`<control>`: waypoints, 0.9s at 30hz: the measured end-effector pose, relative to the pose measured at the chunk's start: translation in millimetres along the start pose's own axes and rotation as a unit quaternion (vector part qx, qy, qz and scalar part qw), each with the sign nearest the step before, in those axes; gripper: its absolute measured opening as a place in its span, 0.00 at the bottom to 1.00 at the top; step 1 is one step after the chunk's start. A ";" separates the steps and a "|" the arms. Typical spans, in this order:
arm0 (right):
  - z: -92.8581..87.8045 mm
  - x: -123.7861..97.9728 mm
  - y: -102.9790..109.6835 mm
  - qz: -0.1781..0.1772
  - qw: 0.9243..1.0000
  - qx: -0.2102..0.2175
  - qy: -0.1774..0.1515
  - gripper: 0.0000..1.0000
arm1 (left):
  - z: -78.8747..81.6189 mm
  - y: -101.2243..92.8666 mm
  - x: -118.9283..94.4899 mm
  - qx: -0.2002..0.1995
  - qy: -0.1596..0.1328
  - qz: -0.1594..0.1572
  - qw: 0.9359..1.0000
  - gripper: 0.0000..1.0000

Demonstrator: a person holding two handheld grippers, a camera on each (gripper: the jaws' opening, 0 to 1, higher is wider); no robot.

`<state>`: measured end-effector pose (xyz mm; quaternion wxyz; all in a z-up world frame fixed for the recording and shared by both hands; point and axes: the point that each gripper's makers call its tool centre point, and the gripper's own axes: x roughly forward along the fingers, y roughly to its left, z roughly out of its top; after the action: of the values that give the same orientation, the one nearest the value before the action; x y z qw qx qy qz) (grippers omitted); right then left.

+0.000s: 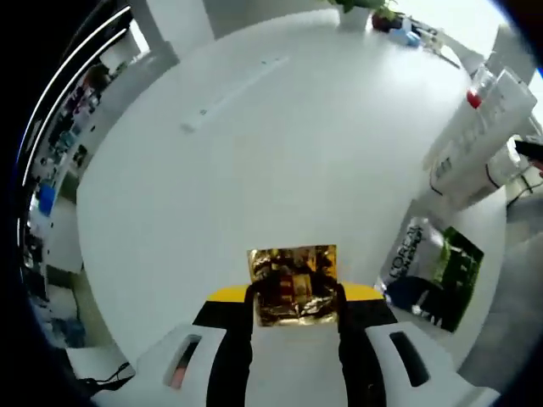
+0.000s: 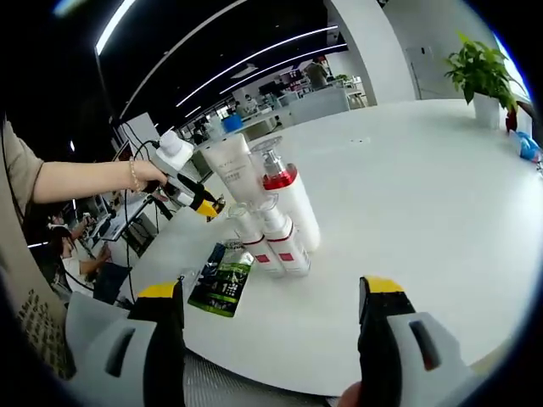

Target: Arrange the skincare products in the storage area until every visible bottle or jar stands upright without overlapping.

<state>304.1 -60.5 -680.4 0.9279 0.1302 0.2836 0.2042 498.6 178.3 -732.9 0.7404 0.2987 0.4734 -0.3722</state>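
Between the left gripper (image 1: pixel 295 292)'s fingers sits a crinkled gold sachet (image 1: pixel 293 285), pinched on both sides and held just above the white surface (image 1: pixel 280 144) near its near edge. From the right gripper view, that same gripper (image 2: pixel 206 206) hangs by the far-left edge, carried in a person's hand (image 2: pixel 153 173), though the sachet itself is too small to make out there. The right gripper (image 2: pixel 270 326)'s fingers stand wide apart with nothing between them, poised over the near edge.

Just beyond them, a cluster of skincare products is standing upright: a pump bottle with a red collar (image 2: pixel 288 199), a tall white tube (image 2: pixel 233 167) behind it, and two small white bottles with red labels (image 2: pixel 280 242) in front, all touching or nearly so. A green-and-black L'Oréal sachet (image 2: pixel 223 278) lies flat beside the cluster, toward the left edge.

The step in hand looks like placing the gold sachet. Next, it wants lowering onto bare surface apart from the cluster, so nothing overlaps; a flimsy packet probably won't stand alone, so leaning it against a bottle may be needed.
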 end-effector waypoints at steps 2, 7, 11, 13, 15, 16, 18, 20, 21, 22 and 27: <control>1.0 -0.3 0.6 0.001 1.000 -0.001 -0.003 0.85 | -2.3 -3.7 -0.2 0.016 -0.001 -0.008 1.000 0.36; 0.5 0.0 2.0 0.004 1.000 -0.006 0.000 0.85 | -11.2 -23.2 -4.0 0.054 -0.001 -0.036 0.998 0.36; 0.3 -0.1 2.2 0.003 1.000 -0.009 0.001 0.85 | -25.1 -36.0 -3.1 0.085 0.012 -0.054 0.995 0.36; 0.2 0.1 2.7 0.004 1.000 -0.010 0.001 0.85 | -31.8 -40.2 -2.5 0.098 0.020 -0.059 0.993 0.36; 0.0 0.2 2.9 0.004 1.000 -0.013 0.002 0.85 | -38.4 -46.3 -2.6 0.108 0.025 -0.068 0.992 0.36; -0.1 0.3 3.3 0.005 1.000 -0.013 0.002 0.86 | -41.3 -49.4 -2.8 0.113 0.026 -0.072 0.991 0.36; 0.1 0.5 4.1 0.006 1.000 -0.018 0.002 0.86 | -46.3 -54.3 -3.0 0.123 0.030 -0.077 0.989 0.36; 0.8 0.6 5.1 0.007 1.000 -0.020 0.001 0.86 | -50.2 -57.5 -2.5 0.132 0.033 -0.081 0.987 0.36; 0.9 0.6 5.5 0.008 1.000 -0.021 0.001 0.86 | -53.2 -59.5 -1.8 0.137 0.037 -0.083 0.986 0.36; 0.8 0.7 5.7 0.009 1.000 -0.022 0.001 0.85 | -55.1 -60.7 -1.4 0.140 0.039 -0.084 0.986 0.36; 4.9 0.2 7.3 0.011 0.999 -0.036 -0.011 0.84 | -63.5 -65.1 4.4 0.156 0.048 -0.092 0.982 0.36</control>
<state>304.9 -54.6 -673.9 0.9329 0.1025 0.2640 0.2225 415.2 192.2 -766.5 0.6239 0.3830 0.4698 -0.4934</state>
